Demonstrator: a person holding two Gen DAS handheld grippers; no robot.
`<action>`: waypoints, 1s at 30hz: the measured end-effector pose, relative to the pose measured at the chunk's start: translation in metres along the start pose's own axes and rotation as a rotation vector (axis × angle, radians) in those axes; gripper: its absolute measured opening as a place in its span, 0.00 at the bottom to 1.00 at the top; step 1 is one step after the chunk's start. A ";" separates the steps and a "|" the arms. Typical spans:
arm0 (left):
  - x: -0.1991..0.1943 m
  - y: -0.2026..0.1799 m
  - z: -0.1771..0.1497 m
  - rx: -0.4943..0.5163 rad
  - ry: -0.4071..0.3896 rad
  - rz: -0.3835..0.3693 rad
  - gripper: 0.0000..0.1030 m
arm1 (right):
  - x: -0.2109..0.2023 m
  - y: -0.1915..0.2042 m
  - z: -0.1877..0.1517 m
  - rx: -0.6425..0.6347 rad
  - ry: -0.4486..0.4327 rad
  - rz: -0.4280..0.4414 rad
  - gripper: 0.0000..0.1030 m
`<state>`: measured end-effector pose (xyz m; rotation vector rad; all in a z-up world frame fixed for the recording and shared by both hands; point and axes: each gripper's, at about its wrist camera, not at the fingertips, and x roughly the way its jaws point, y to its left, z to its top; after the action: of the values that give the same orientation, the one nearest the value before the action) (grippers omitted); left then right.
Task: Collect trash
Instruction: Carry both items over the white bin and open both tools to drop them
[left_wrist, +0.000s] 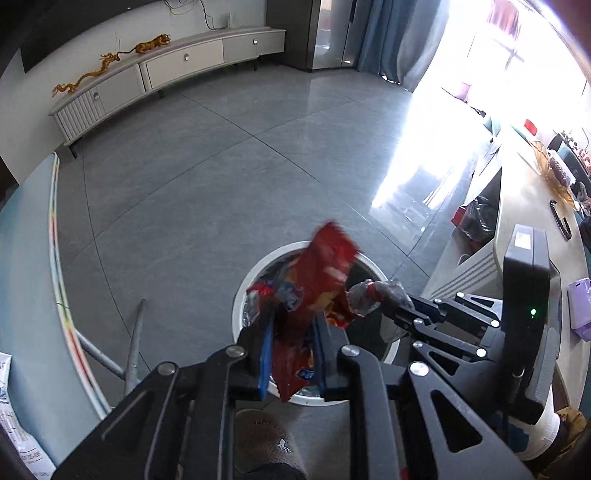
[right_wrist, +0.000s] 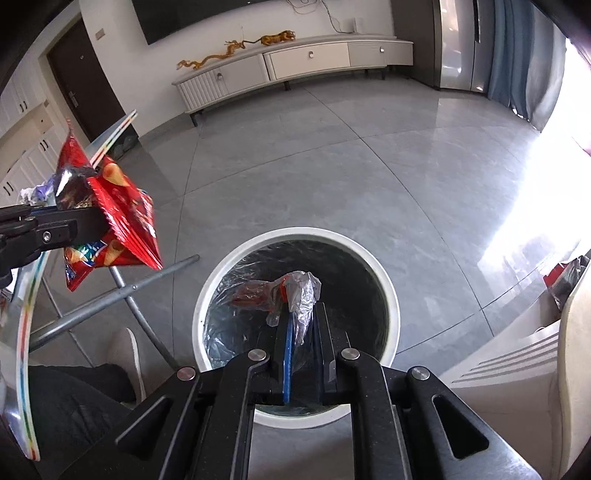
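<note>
A round white trash bin (left_wrist: 243, 291) (right_wrist: 391, 295) with a dark liner stands on the grey floor below both grippers. My left gripper (left_wrist: 293, 321) is shut on a red snack bag (left_wrist: 317, 280) and holds it over the bin's near rim; the bag also shows at the left in the right wrist view (right_wrist: 122, 210). My right gripper (right_wrist: 303, 317) is shut on a clear plastic wrapper with red bits (right_wrist: 299, 291) directly above the bin's opening. It shows in the left wrist view (left_wrist: 384, 306) with the wrapper (left_wrist: 373, 295).
A glass table edge with a coloured stripe (left_wrist: 55, 258) (right_wrist: 26, 325) and its metal legs (right_wrist: 122, 291) stand at the left. A beige counter (left_wrist: 524, 221) with a purple item is at the right. A low TV cabinet (right_wrist: 295, 62) lines the far wall. My slippered foot (right_wrist: 123, 354) is near the bin.
</note>
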<state>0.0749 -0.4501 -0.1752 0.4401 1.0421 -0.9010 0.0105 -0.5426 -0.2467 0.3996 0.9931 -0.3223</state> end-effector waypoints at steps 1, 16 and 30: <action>0.004 0.000 0.001 -0.009 0.008 -0.005 0.30 | 0.004 -0.002 0.001 0.005 0.005 -0.001 0.17; -0.052 0.013 0.001 -0.051 -0.132 -0.037 0.44 | -0.027 -0.006 -0.003 0.043 -0.052 -0.035 0.47; -0.206 0.080 -0.066 -0.104 -0.374 0.137 0.58 | -0.115 0.103 0.027 -0.120 -0.264 0.073 0.53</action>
<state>0.0611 -0.2703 -0.0312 0.2397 0.7032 -0.7669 0.0164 -0.4550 -0.1167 0.2758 0.7340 -0.2409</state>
